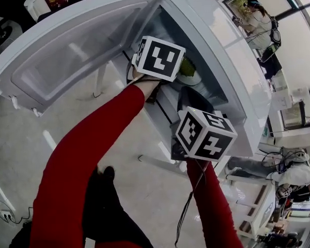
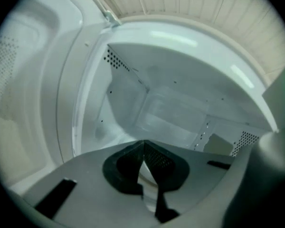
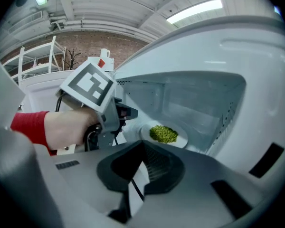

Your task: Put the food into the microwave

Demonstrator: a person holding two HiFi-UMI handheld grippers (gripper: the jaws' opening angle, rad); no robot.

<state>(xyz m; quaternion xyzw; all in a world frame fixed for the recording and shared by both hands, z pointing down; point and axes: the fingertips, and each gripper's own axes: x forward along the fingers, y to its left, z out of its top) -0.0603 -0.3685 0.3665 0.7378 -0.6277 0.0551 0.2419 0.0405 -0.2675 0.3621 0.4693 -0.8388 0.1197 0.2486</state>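
Right tongs (image 3: 142, 148) and left tongs (image 2: 142, 148), closed, empty — either could clip the food plate (image 3: 181, 139) at two o'clock inside the microwave (image 1: 222, 45).

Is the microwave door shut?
No, the door is swung wide open, showing a plate of green food inside.

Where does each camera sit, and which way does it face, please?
Left gripper view: on the left gripper, facing into the microwave; only its shut jaws show.
Right gripper view: on the right gripper, facing the plate of food inside; the left hand shows.
Head view: on the head, looking steeply down at the open door; both sleeves and grippers show.
Shared: right gripper and head views both show the left gripper and plate.
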